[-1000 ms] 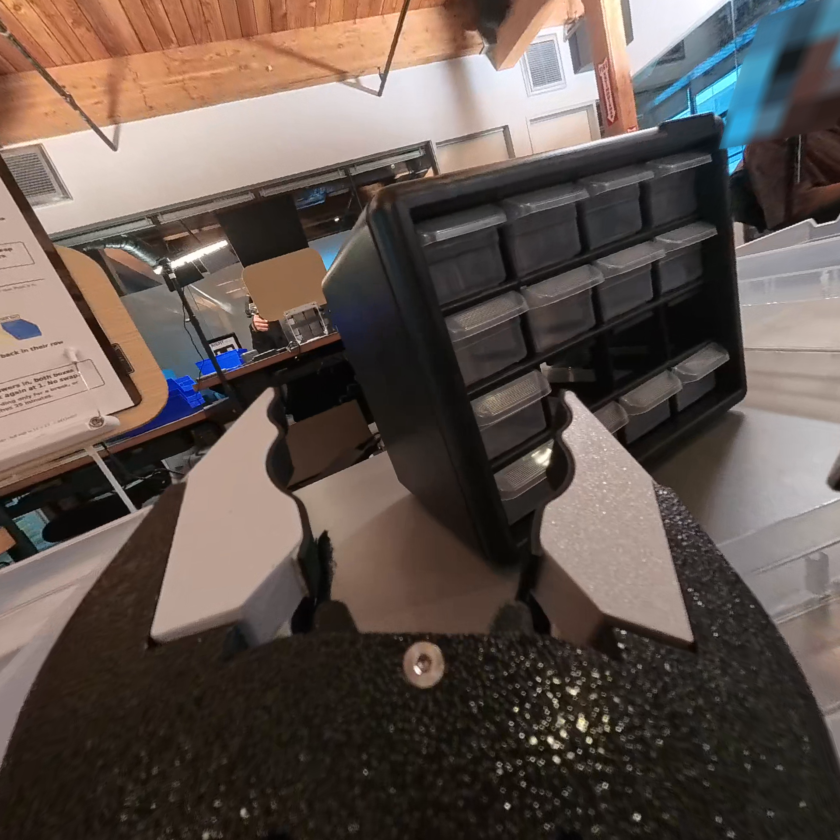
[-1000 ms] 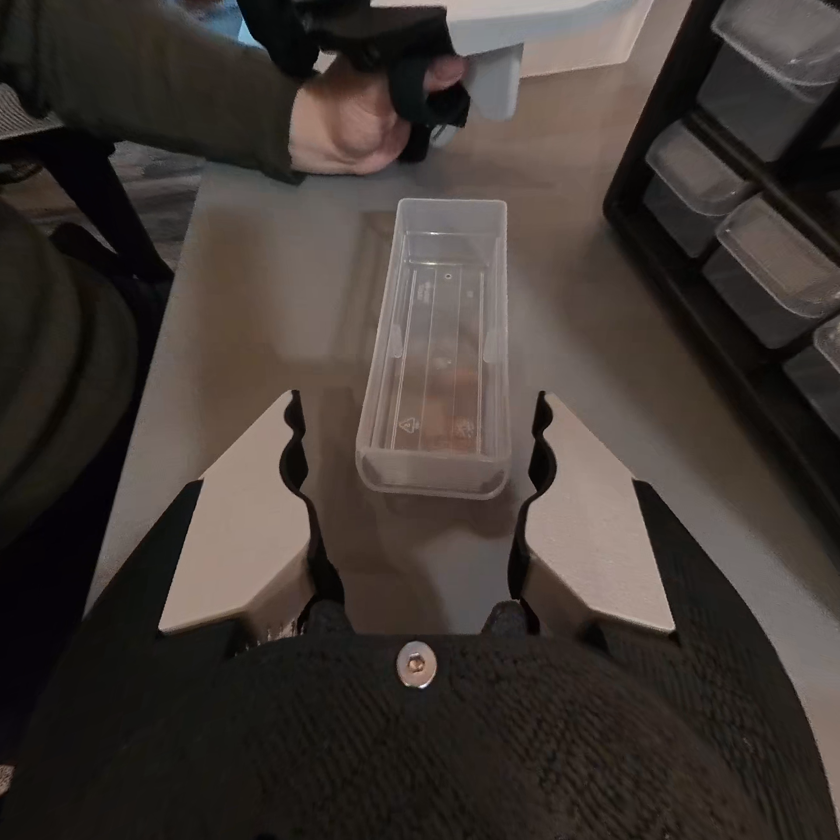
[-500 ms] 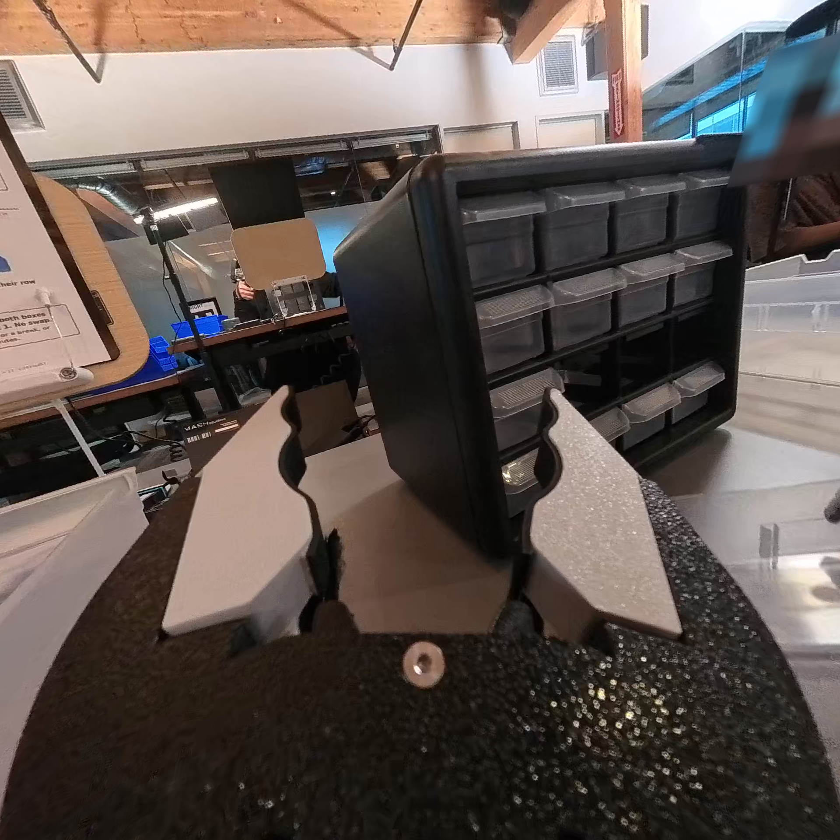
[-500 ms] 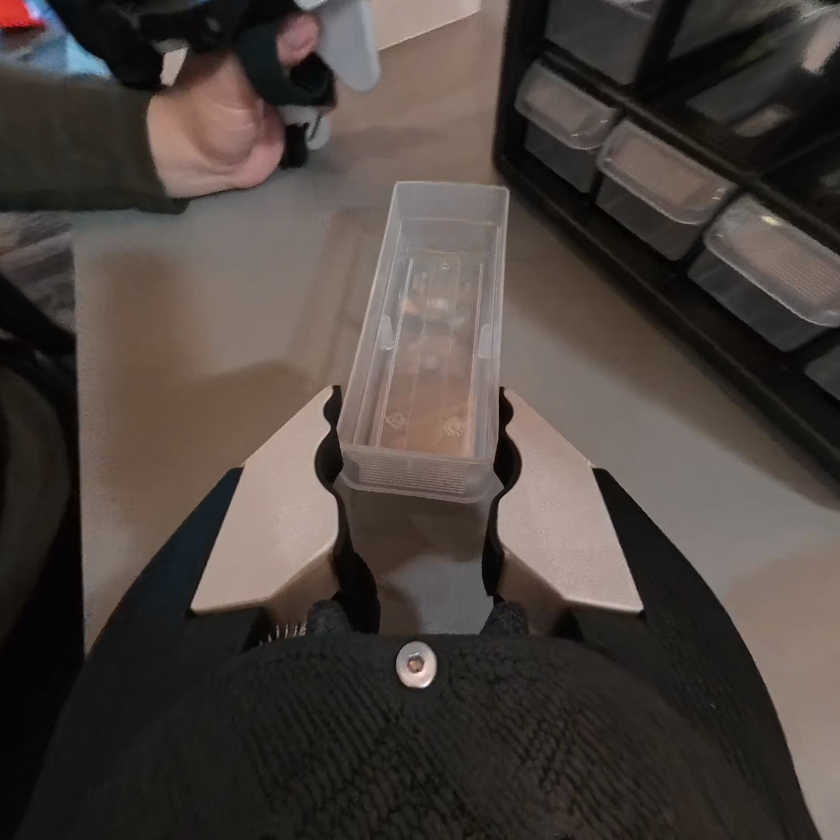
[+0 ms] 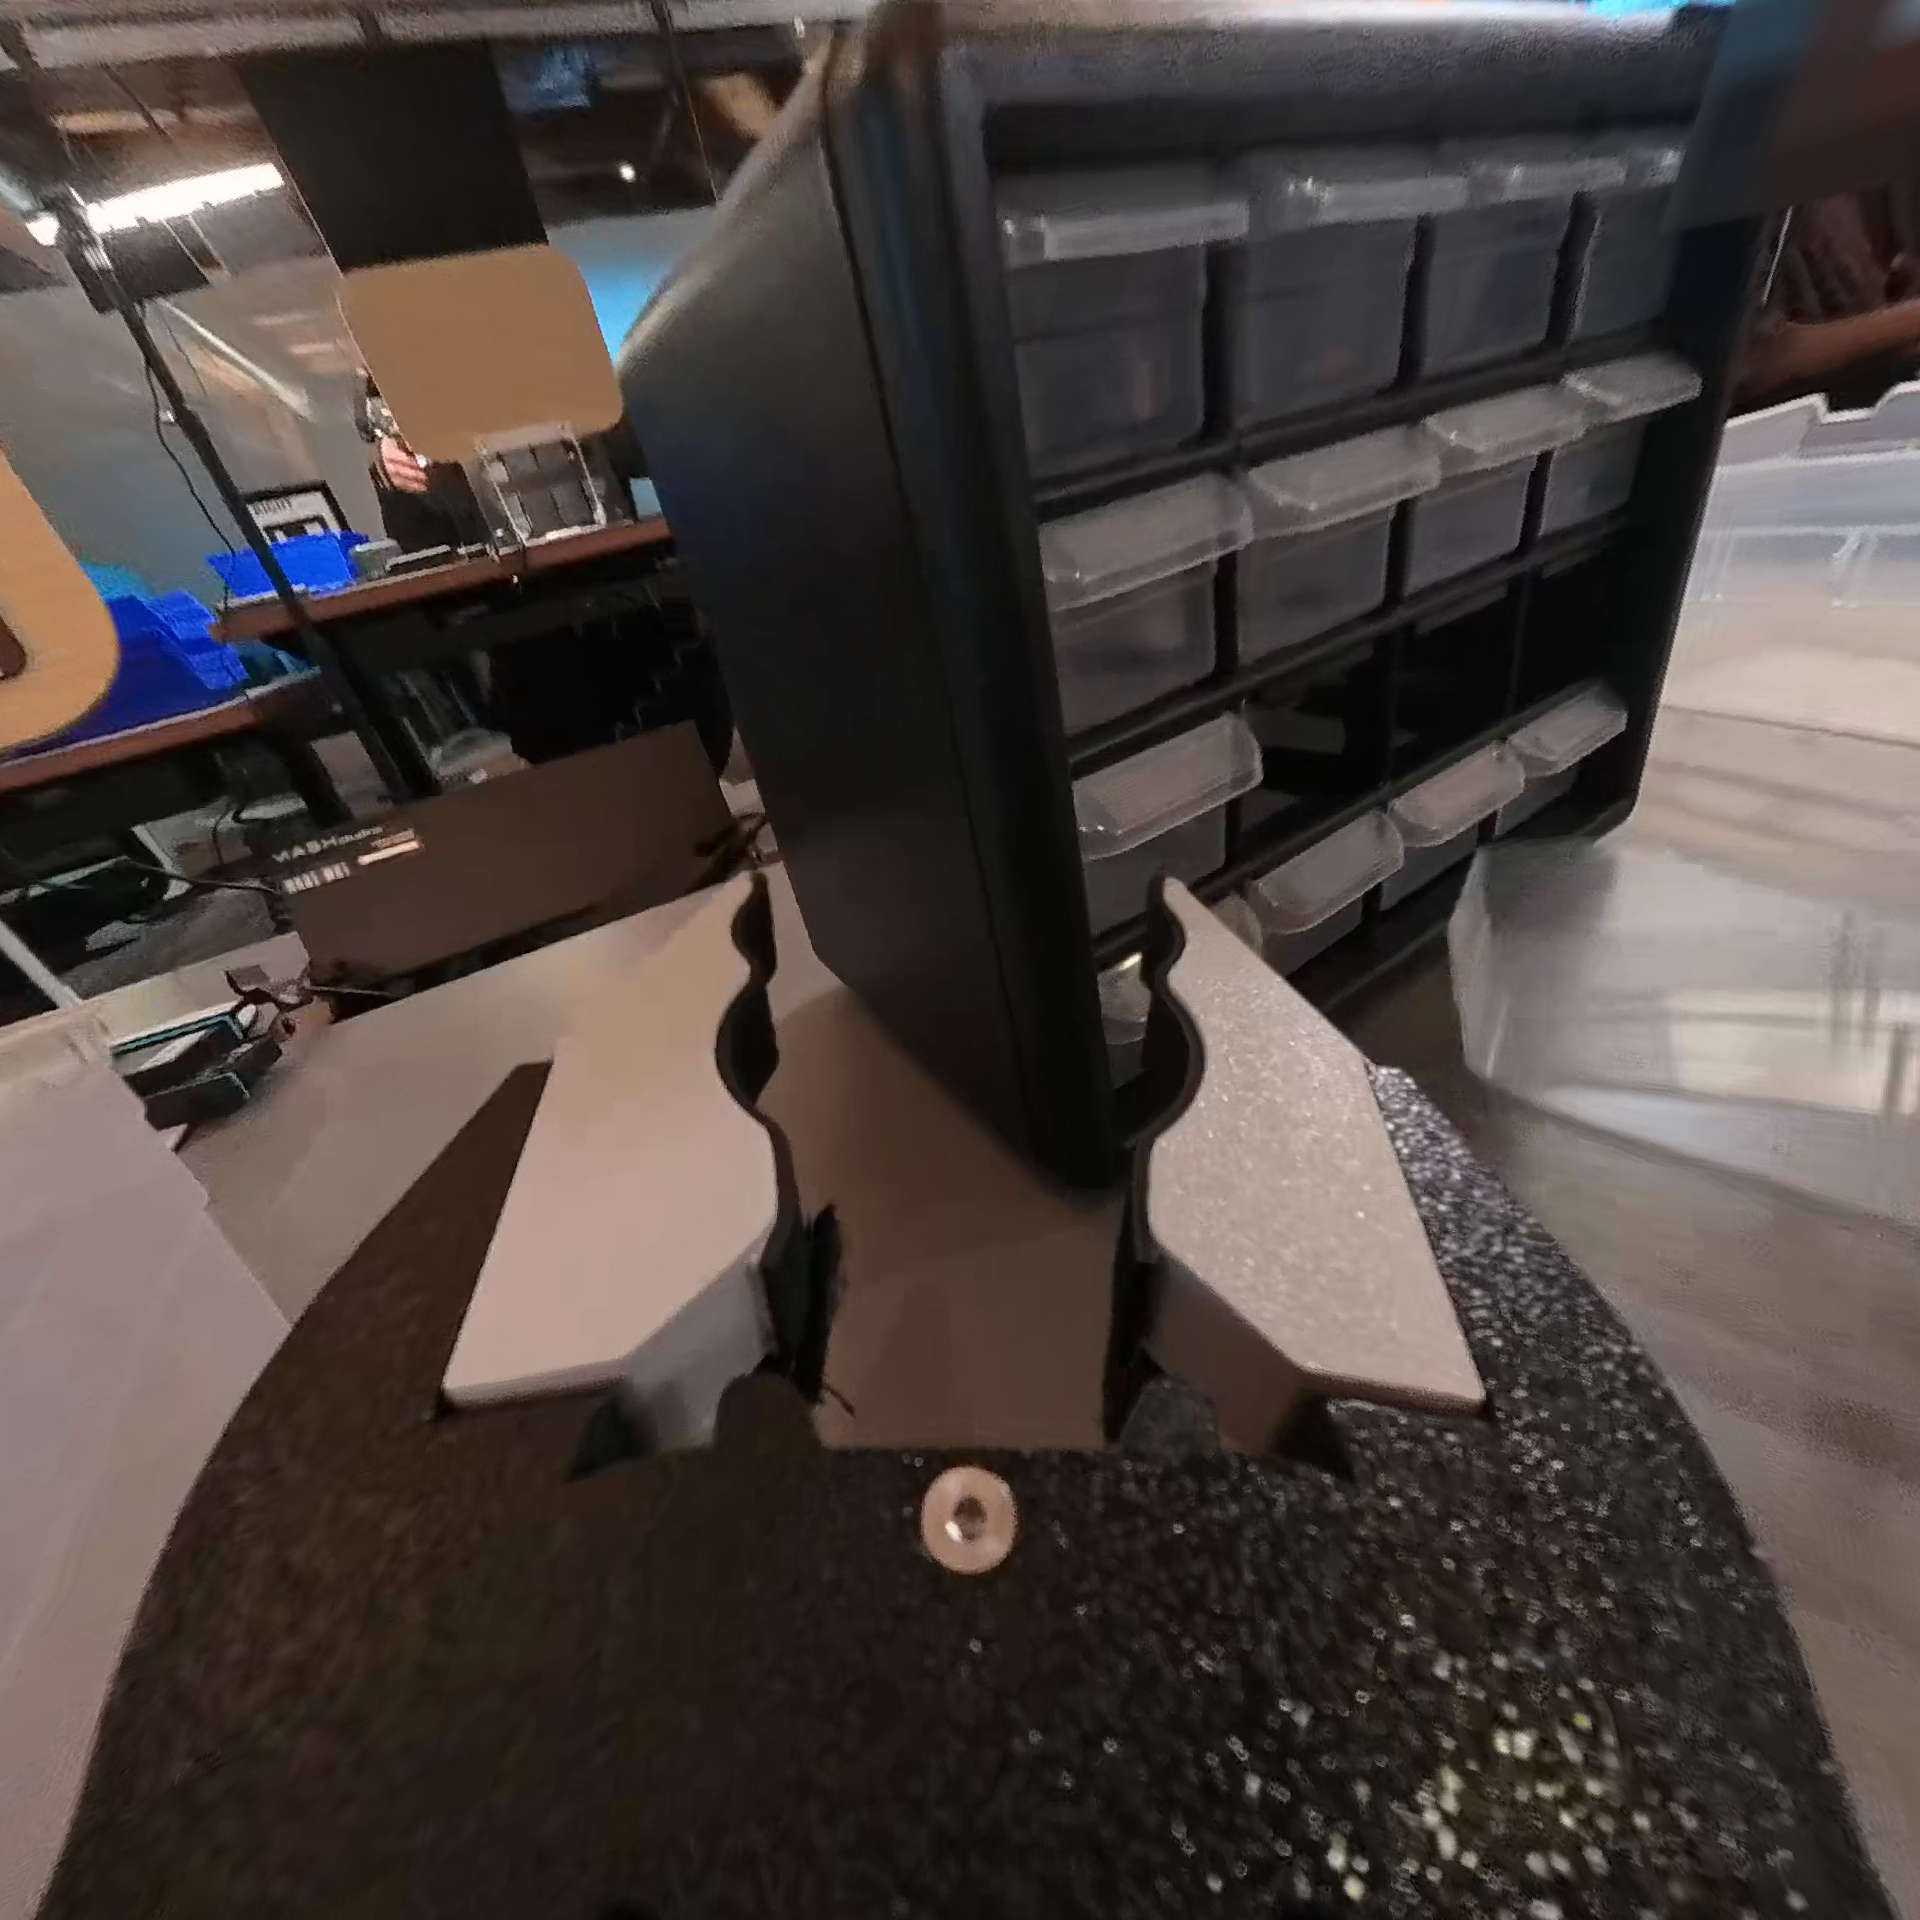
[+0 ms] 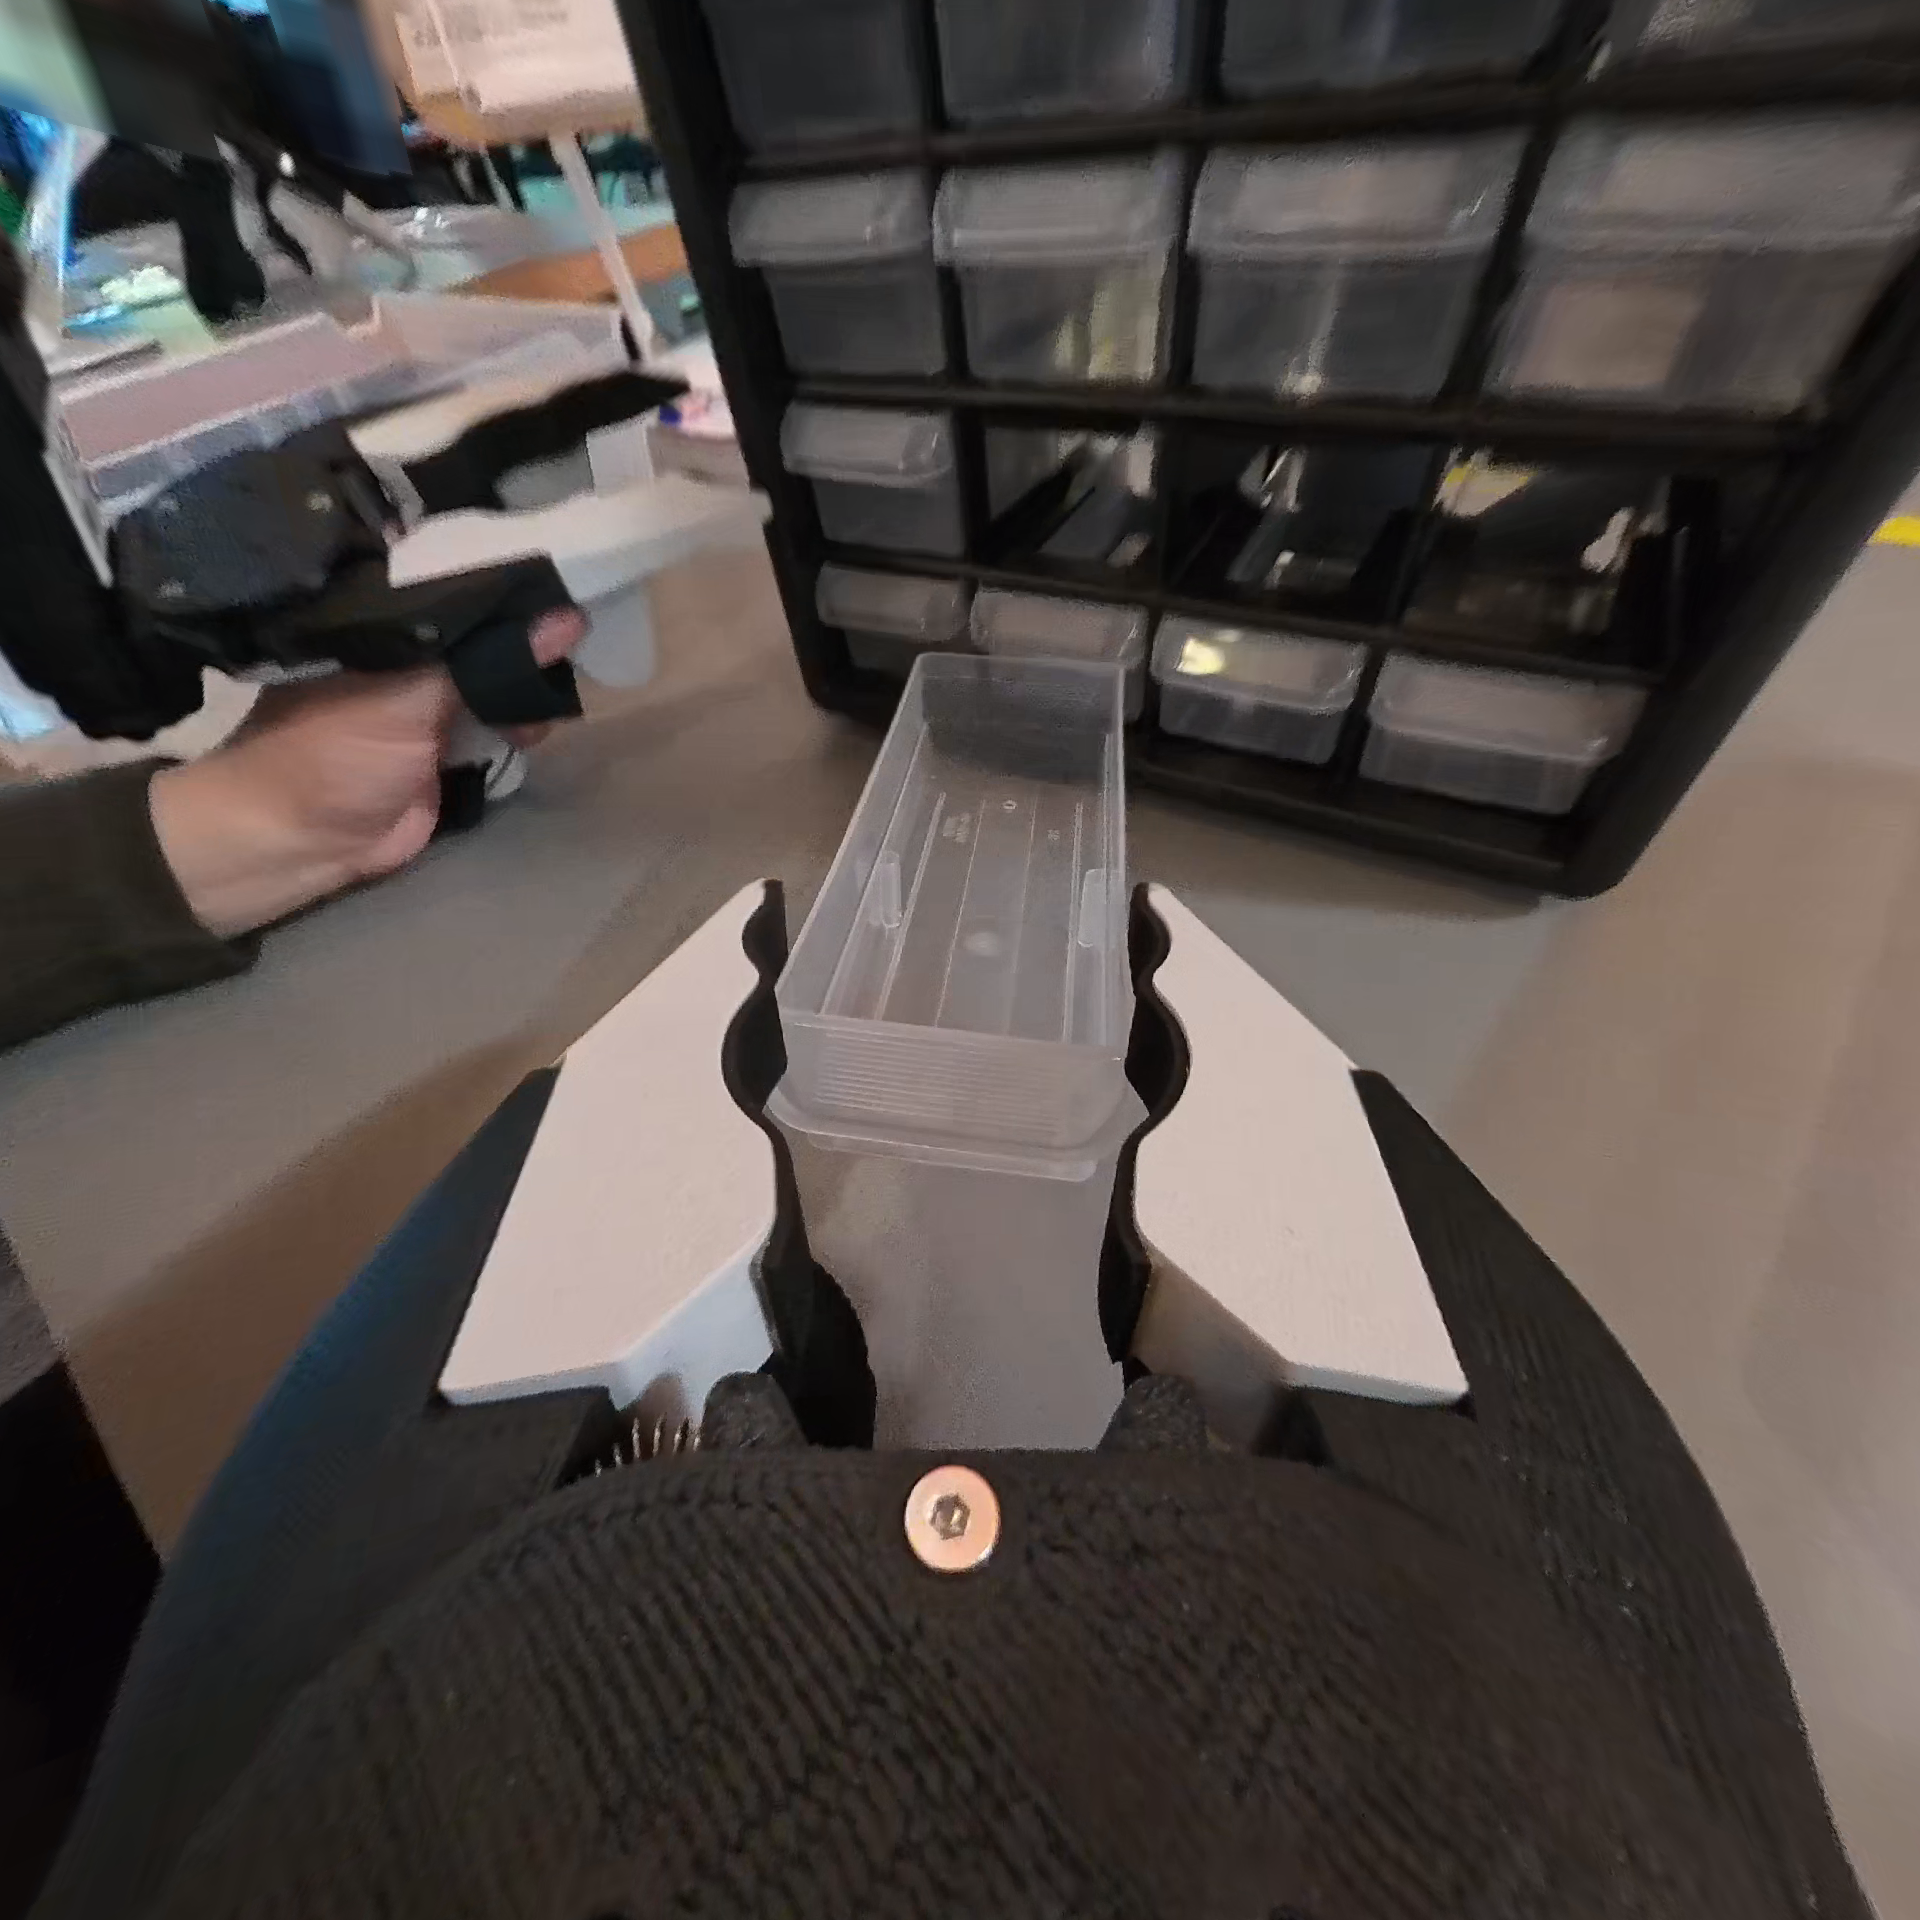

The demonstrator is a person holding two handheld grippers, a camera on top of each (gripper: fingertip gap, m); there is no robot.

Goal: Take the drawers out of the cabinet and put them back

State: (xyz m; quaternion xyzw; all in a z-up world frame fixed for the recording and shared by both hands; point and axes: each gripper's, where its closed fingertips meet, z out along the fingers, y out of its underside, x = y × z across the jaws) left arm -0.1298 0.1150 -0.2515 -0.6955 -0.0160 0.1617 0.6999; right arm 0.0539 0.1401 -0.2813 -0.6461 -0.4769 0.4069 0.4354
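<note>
The right gripper (image 6: 951, 997) holds a clear plastic drawer (image 6: 977, 935) by its front end, jaws closed on both side walls. The empty drawer is probably light, thin-walled and slippery, so a grip low near the handle lip suits it. It points toward the black cabinet (image 6: 1299, 416). The left gripper (image 5: 961, 997) is empty, jaws half open at the cabinet's corner.

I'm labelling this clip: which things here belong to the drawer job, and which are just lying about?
Job:
- black cabinet
- clear drawer, gripped by right tool
- left tool, open at the cabinet's corner

Lying about:
- blue bins
- cardboard box
- clear trays
</note>
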